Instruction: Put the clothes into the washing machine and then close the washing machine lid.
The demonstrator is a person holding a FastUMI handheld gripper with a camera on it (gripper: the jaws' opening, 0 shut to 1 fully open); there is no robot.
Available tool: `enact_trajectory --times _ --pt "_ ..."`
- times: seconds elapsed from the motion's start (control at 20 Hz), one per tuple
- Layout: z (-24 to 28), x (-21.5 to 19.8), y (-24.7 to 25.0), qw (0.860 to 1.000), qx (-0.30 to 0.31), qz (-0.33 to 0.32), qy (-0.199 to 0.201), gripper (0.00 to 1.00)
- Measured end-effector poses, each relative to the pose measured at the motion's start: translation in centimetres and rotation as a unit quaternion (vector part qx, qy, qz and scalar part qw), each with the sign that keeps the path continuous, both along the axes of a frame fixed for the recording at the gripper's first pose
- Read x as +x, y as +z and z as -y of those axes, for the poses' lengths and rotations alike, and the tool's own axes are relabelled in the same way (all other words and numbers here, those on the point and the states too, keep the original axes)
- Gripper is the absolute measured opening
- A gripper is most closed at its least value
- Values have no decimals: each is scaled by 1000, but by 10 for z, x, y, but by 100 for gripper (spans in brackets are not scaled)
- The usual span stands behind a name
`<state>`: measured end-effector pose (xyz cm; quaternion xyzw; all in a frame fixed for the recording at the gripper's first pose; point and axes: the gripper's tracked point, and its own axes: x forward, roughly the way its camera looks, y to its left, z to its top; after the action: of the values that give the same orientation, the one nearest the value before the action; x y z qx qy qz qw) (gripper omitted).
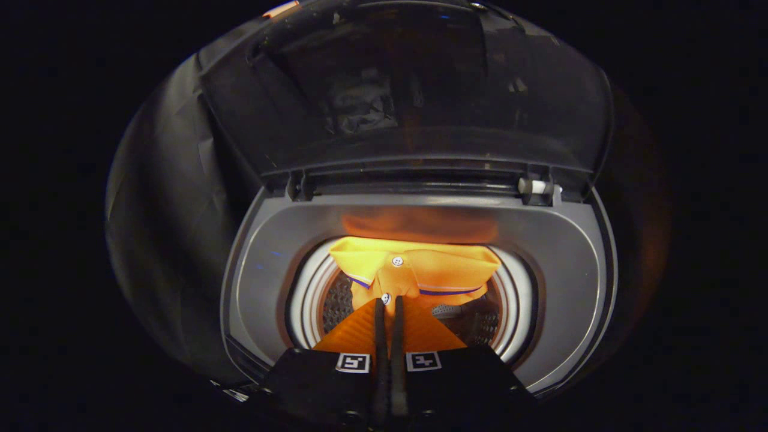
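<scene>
Nearest to me, the tongs (pixel 389 307) reach forward with both fingers (pixel 380 336) drawn almost flat together, pinching a fold of the orange shirt (pixel 420 270) right at its placket; I see only a sliver of cloth between them. Two small square printed markers (pixel 353 362) sit on the tongs' body, one on each side of the fingers.

Cloth fans out in a ribbed triangle from the pinch point back toward me, and its weave looks like a fine pique knit. Just ahead of the fingertips the shirt's collar lies spread open, soft and folded, edged with a thin dark blue stripe, and two small pale buttons (pixel 397 261) run down the placket. I have the garment hanging in the mouth of the washing machine drum (pixel 336 306), partly inside and draped against the far side of the opening.

Around it, the drum wall shows as perforated metal with a dimpled pattern, ringed by smooth pale plastic bands. Beyond that ring comes the machine's grey top deck (pixel 264 264), a rounded, matte moulded surface that catches an orange reflection of the shirt along its far side.

Farthest off, the lid (pixel 420 90) stands raised on its hinges (pixel 534 187), a dark translucent, glossy curved panel.
</scene>
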<state>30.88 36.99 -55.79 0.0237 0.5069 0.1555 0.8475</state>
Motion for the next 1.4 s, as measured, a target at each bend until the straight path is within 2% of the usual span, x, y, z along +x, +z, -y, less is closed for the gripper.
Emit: enact_trajectory --times 0.4,0.75,0.9,1.1,1.4 --pt "7 4 -24 999 -32 -18 -16 9" --pt "16 4 -25 999 -25 -20 -40 27" --pt "17 2 -24 999 -19 -17 -44 32" --pt "15 -3 -20 999 -23 -11 -33 56" --pt "14 -11 -10 999 -23 -5 -31 82"
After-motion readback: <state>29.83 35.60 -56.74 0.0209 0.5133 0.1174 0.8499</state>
